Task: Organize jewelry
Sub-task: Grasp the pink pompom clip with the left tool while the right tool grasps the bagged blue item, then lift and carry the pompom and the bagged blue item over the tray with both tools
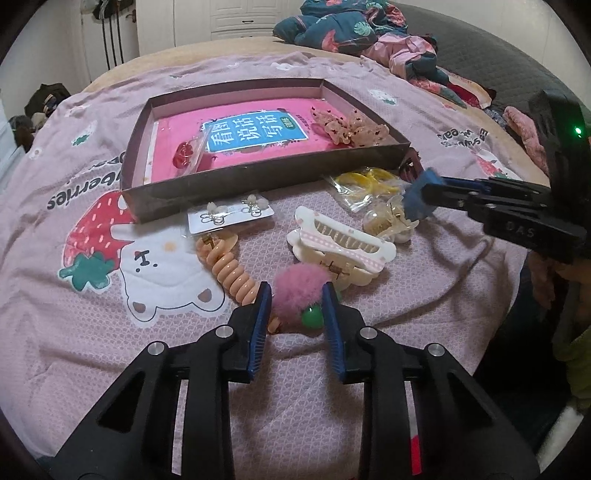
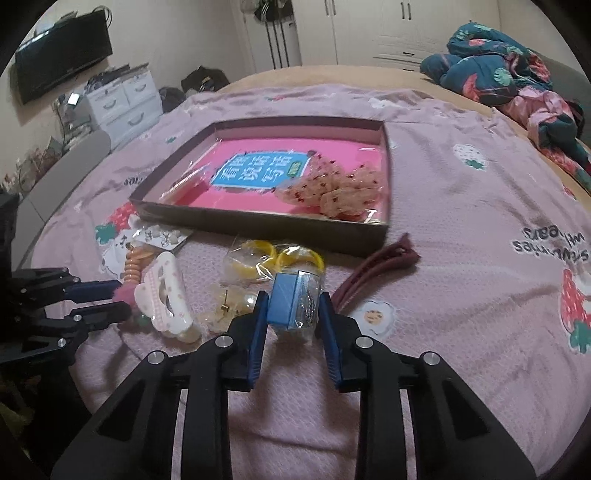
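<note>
While both my tongs are clamped, the left tongs (image 1: pixel 295 295) on the pink pompom hair tie (image 1: pixel 295 291) and the right tongs (image 2: pixel 294 306) on the blue-carded bagged jewelry (image 2: pixel 293 304), the shallow box (image 2: pixel 258 221) lies straight ahead toward the bed's far edge, nearer my right.

I am in a home bedroom: a bed (image 2: pixel 461 206) with pink cover, white wardrobes (image 2: pixel 369 29), a wall television (image 2: pixel 62 51).

Both grippers point downward at a slant, the left gripper (image 1: pixel 297 295) with its fingers (image 1: pixel 263 295) pressed on a pink pompom (image 1: pixel 295 291), the right gripper (image 2: pixel 293 306) with its fingers clamped on a blue packet (image 2: pixel 291 302).
</note>
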Demonstrator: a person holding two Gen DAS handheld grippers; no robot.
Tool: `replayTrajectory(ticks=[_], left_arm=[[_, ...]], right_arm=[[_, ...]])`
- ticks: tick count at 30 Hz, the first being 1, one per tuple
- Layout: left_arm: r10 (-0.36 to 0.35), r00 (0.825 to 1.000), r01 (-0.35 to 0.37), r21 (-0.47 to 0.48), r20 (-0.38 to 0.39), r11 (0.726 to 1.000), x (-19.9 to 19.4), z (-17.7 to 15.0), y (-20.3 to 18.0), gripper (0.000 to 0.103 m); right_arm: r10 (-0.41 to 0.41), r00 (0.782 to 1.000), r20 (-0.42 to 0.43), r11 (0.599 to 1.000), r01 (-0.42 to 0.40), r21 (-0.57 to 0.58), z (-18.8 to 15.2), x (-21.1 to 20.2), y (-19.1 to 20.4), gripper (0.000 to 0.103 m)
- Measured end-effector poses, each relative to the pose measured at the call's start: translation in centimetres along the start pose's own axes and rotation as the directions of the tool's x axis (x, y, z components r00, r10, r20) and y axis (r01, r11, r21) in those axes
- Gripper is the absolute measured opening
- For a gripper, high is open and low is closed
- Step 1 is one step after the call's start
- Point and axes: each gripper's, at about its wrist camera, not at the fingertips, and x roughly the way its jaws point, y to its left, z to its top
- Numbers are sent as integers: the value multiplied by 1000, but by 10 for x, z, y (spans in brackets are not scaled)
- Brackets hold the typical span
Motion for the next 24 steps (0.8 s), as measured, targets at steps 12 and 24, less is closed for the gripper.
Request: replayTrajectory(ticks=[12,24], left_arm=[[-69,998,70,-62,15,996,-11,-8,12,1],[-33,999,34,41,-19,999,5,6,-10,28]], right_arm=[[-2,998,64,998,-2,67,-8,-39,-19,26],[15,996,84,998,-21,63,-6,-48,-15,26]])
